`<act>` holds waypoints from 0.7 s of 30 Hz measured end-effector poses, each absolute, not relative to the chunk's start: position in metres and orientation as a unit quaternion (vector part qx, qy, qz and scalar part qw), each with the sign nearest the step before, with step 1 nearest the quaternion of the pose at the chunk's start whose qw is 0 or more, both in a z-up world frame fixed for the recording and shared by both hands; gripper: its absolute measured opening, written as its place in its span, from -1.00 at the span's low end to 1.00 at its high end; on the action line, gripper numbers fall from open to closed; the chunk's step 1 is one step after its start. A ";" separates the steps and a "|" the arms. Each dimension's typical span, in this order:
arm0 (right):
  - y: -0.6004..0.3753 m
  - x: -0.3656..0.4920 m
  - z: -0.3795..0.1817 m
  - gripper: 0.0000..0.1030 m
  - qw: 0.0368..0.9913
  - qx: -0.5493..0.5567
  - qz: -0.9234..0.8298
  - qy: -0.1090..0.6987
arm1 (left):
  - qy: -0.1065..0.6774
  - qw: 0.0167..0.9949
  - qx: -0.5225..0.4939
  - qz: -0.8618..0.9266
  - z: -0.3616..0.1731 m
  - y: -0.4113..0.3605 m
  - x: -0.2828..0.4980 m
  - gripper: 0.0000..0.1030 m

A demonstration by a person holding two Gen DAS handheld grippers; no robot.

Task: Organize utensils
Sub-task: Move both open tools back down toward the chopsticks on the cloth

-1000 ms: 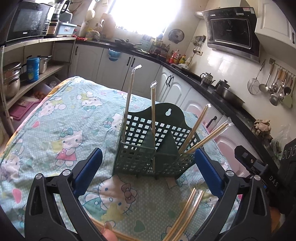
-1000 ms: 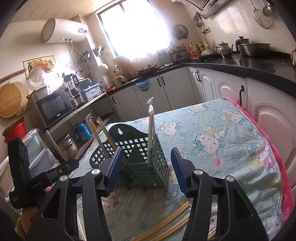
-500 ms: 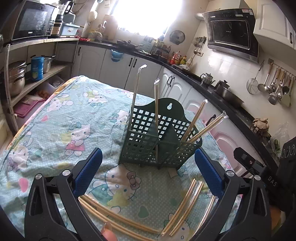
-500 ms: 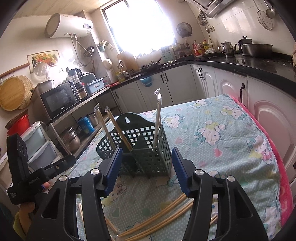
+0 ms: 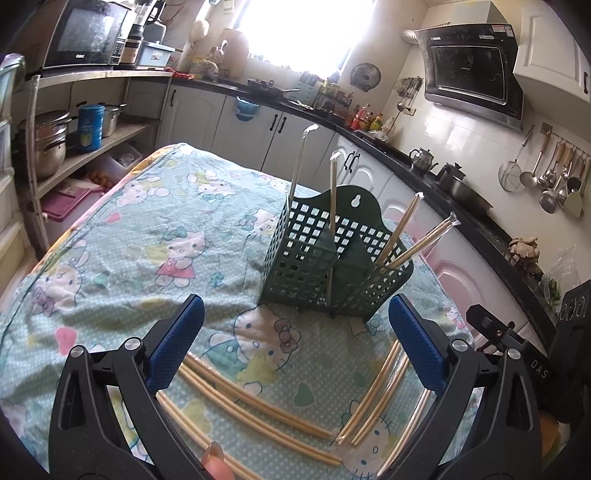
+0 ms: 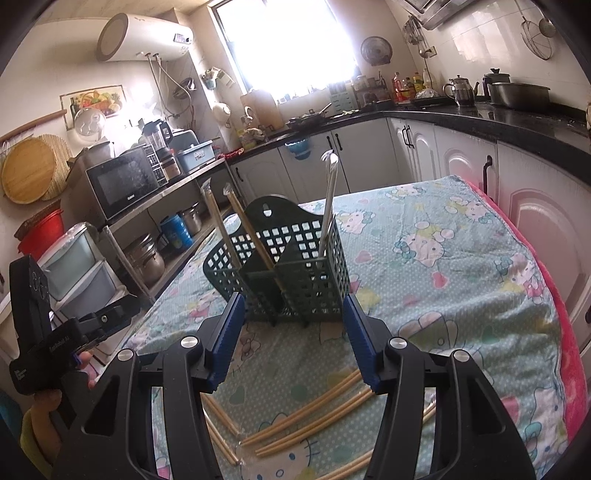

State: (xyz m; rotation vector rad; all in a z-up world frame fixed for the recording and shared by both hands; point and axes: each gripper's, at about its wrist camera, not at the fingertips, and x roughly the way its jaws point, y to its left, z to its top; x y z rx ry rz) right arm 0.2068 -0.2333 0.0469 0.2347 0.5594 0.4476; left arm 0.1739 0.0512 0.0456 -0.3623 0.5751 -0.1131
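Note:
A dark green lattice utensil holder (image 5: 332,262) stands upright on the Hello Kitty tablecloth (image 5: 155,236), with several wrapped chopstick pairs sticking up from its compartments. It also shows in the right wrist view (image 6: 291,269). More wrapped chopstick pairs (image 5: 258,406) lie flat on the cloth in front of it, and in the right wrist view (image 6: 310,417). My left gripper (image 5: 295,339) is open and empty, above the loose chopsticks. My right gripper (image 6: 293,339) is open and empty, short of the holder.
Kitchen cabinets and a black counter (image 5: 424,166) run behind and to the right of the table. A shelf with pots (image 5: 48,144) and a microwave (image 5: 85,33) stands to the left. The table's right edge has a pink border (image 6: 565,314).
Both grippers have pulled back and up from the holder. More of the loose chopsticks on the cloth have come into view. Both stay open.

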 end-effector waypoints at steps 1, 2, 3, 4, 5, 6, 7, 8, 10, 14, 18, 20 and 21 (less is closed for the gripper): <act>-0.232 0.205 0.045 0.03 0.929 0.113 0.219 0.275 | 0.283 0.941 -0.177 -0.054 0.045 0.051 0.173 0.77; -0.232 0.204 0.044 0.03 0.929 0.112 0.220 0.276 | 0.284 0.941 -0.176 -0.053 0.043 0.051 0.171 0.77; -0.231 0.202 0.042 0.04 0.928 0.110 0.221 0.278 | 0.286 0.941 -0.175 -0.053 0.042 0.052 0.169 0.77; -0.230 0.200 0.041 0.04 0.928 0.108 0.222 0.280 | 0.287 0.940 -0.175 -0.052 0.041 0.052 0.167 0.77; -0.229 0.199 0.040 0.04 0.927 0.107 0.222 0.282 | 0.288 0.940 -0.174 -0.052 0.039 0.053 0.166 0.77; -0.228 0.198 0.038 0.05 0.926 0.106 0.224 0.284 | 0.289 0.940 -0.173 -0.050 0.037 0.053 0.163 0.77; -0.228 0.197 0.036 0.06 0.926 0.104 0.224 0.286 | 0.290 0.940 -0.173 -0.049 0.036 0.054 0.163 0.77; -0.226 0.195 0.035 0.06 0.925 0.103 0.225 0.288 | 0.291 0.940 -0.173 -0.049 0.034 0.054 0.161 0.77; -0.225 0.193 0.032 0.09 0.924 0.101 0.226 0.291 | 0.295 0.939 -0.173 -0.047 0.030 0.056 0.158 0.77; -0.221 0.189 0.026 0.11 0.922 0.094 0.231 0.297 | 0.303 0.936 -0.174 -0.043 0.021 0.058 0.153 0.77; -0.218 0.186 0.021 0.12 0.919 0.089 0.236 0.301 | 0.318 0.932 -0.170 -0.040 0.011 0.059 0.147 0.77; -0.216 0.185 0.019 0.13 0.918 0.087 0.239 0.304 | 0.324 0.929 -0.174 -0.038 0.005 0.061 0.145 0.77; -0.215 0.185 0.019 0.13 0.918 0.086 0.240 0.305 | 0.326 0.928 -0.175 -0.036 0.003 0.062 0.144 0.77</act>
